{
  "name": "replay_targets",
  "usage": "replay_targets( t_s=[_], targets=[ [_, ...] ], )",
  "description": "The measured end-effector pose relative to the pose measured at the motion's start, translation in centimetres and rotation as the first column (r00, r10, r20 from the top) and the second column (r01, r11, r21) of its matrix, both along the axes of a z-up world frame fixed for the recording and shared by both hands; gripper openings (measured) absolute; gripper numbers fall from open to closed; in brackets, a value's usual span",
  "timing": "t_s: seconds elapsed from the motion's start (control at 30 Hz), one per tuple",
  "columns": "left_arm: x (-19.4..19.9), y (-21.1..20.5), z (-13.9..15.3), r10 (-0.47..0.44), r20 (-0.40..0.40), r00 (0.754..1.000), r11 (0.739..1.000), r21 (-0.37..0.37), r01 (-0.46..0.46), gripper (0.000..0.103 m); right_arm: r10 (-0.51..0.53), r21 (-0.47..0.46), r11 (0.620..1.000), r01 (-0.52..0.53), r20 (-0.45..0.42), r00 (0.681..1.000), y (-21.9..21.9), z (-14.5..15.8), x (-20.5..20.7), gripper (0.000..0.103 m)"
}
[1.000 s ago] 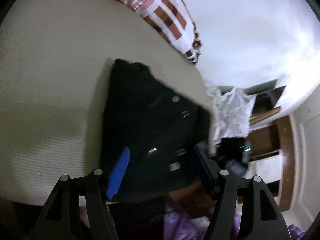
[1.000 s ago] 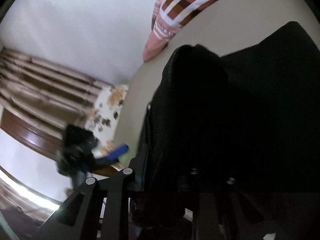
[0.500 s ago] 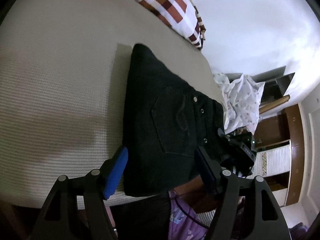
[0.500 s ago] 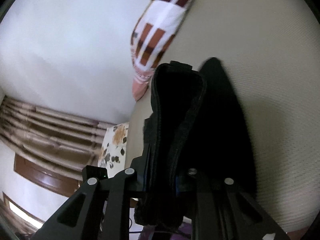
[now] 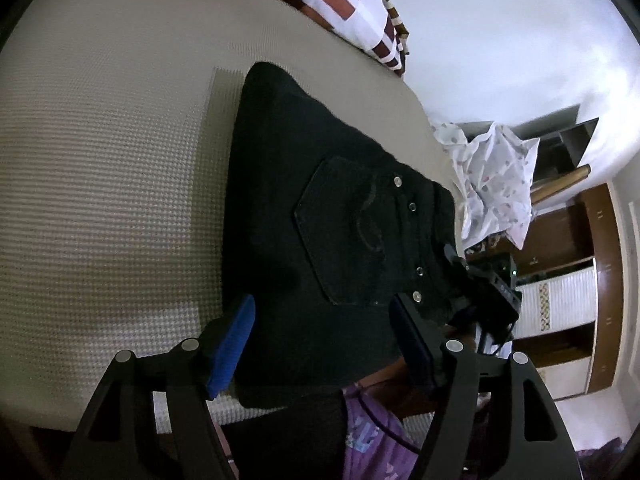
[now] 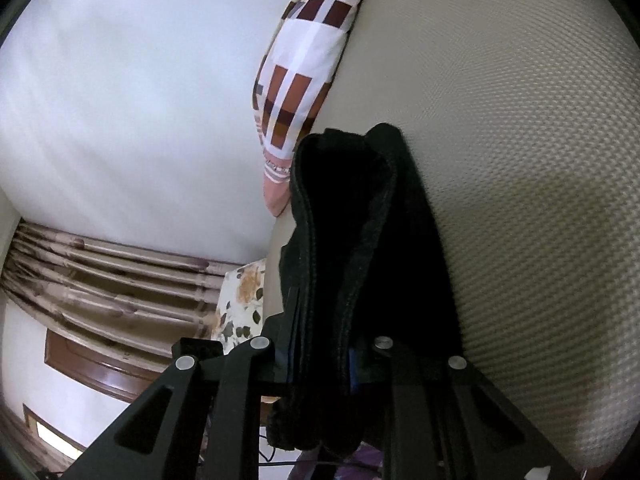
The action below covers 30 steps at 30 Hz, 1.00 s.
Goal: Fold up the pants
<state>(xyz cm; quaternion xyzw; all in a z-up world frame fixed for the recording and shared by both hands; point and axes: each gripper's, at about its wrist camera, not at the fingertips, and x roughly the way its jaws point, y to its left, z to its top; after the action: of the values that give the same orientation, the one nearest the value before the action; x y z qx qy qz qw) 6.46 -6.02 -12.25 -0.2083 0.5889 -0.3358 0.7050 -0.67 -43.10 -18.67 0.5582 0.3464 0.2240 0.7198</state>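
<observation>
The black pants lie folded flat on the beige bed, back pocket and rivets facing up. My left gripper hovers open over their near edge; its blue pads stand wide on either side of the cloth without pressing it. At the right edge of the left wrist view, my right gripper sits at the waistband. In the right wrist view the right gripper is shut on the thick folded edge of the pants, which run away from it along the bed.
A brown-and-white patterned pillow lies at the head of the bed against the white wall. A white floral cloth hangs beside the bed, with wooden cupboards behind. Purple clothing of the person shows below. Curtains hang at left.
The right gripper has swung the held edge down, so the pants now lie flat and folded on the bed. The left gripper has drawn a little closer over their near edge.
</observation>
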Motion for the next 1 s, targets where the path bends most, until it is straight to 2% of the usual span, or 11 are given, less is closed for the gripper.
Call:
replay_targets(
  t_s=[0.1,0.17,0.27,0.33,0.4,0.47,0.6,0.8,0.87,1.0],
  targets=[
    [0.1,-0.4,-0.5,-0.007,-0.003,1.000,1.000,0.014,0.008,0.071,-0.039,0.028,0.999,0.039,-0.022,0.999,-1.6,-0.8,-0.6,0.019],
    [0.2,-0.5,-0.5,-0.007,-0.003,1.000,1.000,0.013,0.007,0.071,-0.123,0.055,0.991,0.124,-0.025,0.992,-4.1,-0.7,-1.8,0.021],
    [0.2,-0.4,-0.6,-0.004,-0.004,1.000,1.000,0.002,0.004,0.072,-0.166,0.103,0.982,0.161,0.039,0.985,-6.4,1.2,-3.9,0.021],
    [0.2,-0.3,-0.6,-0.001,-0.008,1.000,1.000,-0.004,0.001,0.073,-0.145,0.113,0.984,0.134,0.098,0.985,-6.5,3.2,-5.6,0.021],
    [0.2,-0.3,-0.5,0.002,-0.009,1.000,1.000,-0.007,-0.002,0.074,-0.075,0.178,0.982,0.053,0.115,0.991,-5.3,3.8,-6.6,0.027],
    [0.2,-0.4,-0.5,-0.002,-0.007,1.000,1.000,-0.011,0.002,0.074,-0.021,0.207,0.978,0.003,0.087,0.996,-3.7,3.6,-7.3,0.044],
    [0.2,-0.8,-0.3,-0.007,0.002,1.000,1.000,-0.006,0.007,0.075,0.054,0.228,0.972,-0.055,0.008,0.998,-0.4,1.8,-7.4,0.046],
    [0.3,-0.7,-0.6,0.006,-0.010,1.000,1.000,-0.030,-0.007,0.075,0.040,0.155,0.987,-0.030,-0.066,0.997,0.3,0.6,-6.1,0.047],
    [0.2,-0.6,-0.6,0.008,-0.009,1.000,0.999,-0.033,-0.008,0.075,0.036,0.160,0.987,-0.027,-0.053,0.998,0.3,0.9,-5.8,0.050],
    [0.2,-0.5,-0.7,0.008,-0.008,1.000,0.999,-0.031,-0.008,0.075,0.035,0.072,0.997,-0.031,-0.047,0.998,0.9,1.8,-4.9,0.050]
  ],
)
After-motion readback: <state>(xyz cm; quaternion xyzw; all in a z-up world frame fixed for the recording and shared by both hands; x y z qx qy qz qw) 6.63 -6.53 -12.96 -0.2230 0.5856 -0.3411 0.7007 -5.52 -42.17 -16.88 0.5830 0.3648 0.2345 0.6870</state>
